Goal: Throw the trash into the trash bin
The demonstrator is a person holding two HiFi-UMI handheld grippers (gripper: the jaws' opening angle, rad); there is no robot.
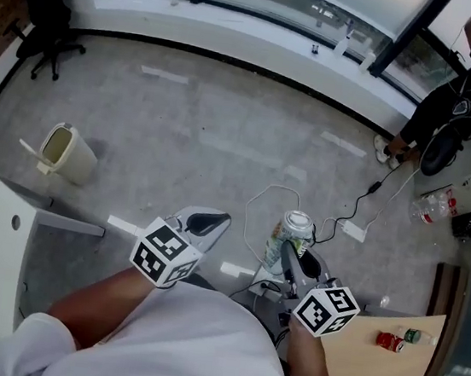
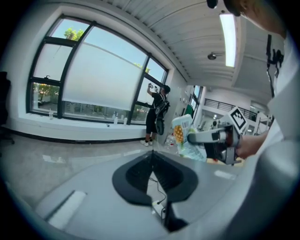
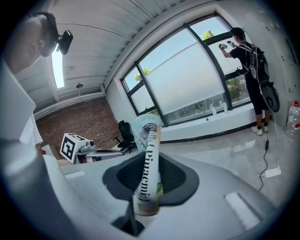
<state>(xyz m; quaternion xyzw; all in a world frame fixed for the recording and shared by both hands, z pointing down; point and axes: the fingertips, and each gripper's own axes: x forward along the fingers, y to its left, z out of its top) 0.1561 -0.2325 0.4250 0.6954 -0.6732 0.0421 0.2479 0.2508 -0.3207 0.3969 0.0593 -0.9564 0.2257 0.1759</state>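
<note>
Trash (image 3: 146,133) looked like thin, glossy printed film, creased and crumpled. Right gripper (image 3: 150,161) showed smooth matt grey plastic, its pads (image 3: 172,177) dull black. Floor (image 1: 225,138) was polished grey, concrete-like, with a soft sheen. Trash bin (image 1: 72,157) came across as matt cream plastic. Table (image 1: 374,373) had a pale, smooth wood-look top.

Grey floor (image 1: 226,130): beige trash bin (image 1: 66,154) at left, white power strip (image 1: 354,231) right, well apart.

The trash bin (image 1: 68,155) stands on the floor (image 1: 225,138), well left of the packet (image 1: 291,233).
</note>
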